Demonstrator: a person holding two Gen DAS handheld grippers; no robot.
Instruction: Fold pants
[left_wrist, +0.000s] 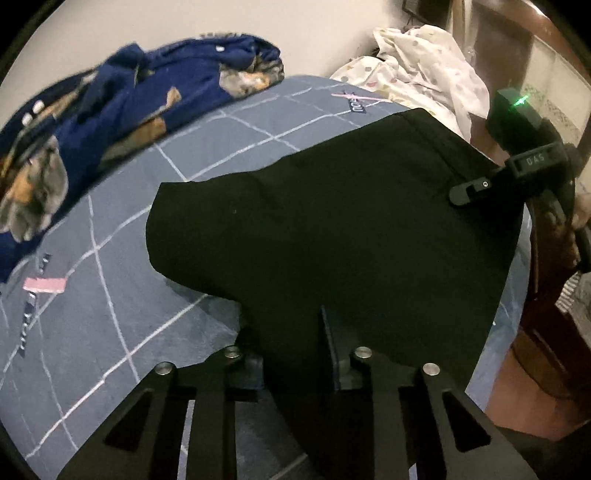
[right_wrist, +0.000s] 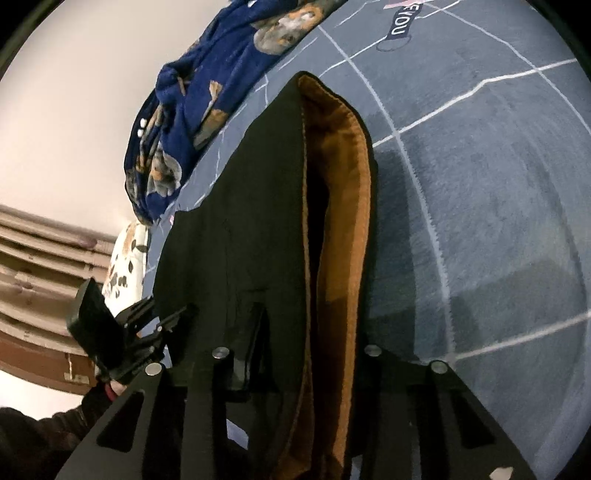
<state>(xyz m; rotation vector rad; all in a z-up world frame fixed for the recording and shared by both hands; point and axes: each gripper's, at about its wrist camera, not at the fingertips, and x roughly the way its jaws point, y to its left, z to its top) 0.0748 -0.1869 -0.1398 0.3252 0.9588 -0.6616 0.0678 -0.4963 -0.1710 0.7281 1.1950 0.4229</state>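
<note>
Black pants (left_wrist: 332, 229) — folded, brown lining (right_wrist: 343, 206) showing

Bed (left_wrist: 110, 258) with grey-blue cover, thin white grid lines, pink patches and dark printed lettering. Black pants (left_wrist: 332, 229) lie directly on cover, spread across near side, reaching toward bed's edge; orange-brown lining (right_wrist: 343, 229) shows at open end in right wrist view. Crumpled navy blanket (left_wrist: 122, 107) with bear print heaped along far side by wall. White spotted cloth (left_wrist: 421, 70) bunched at far corner beyond pants.
</note>
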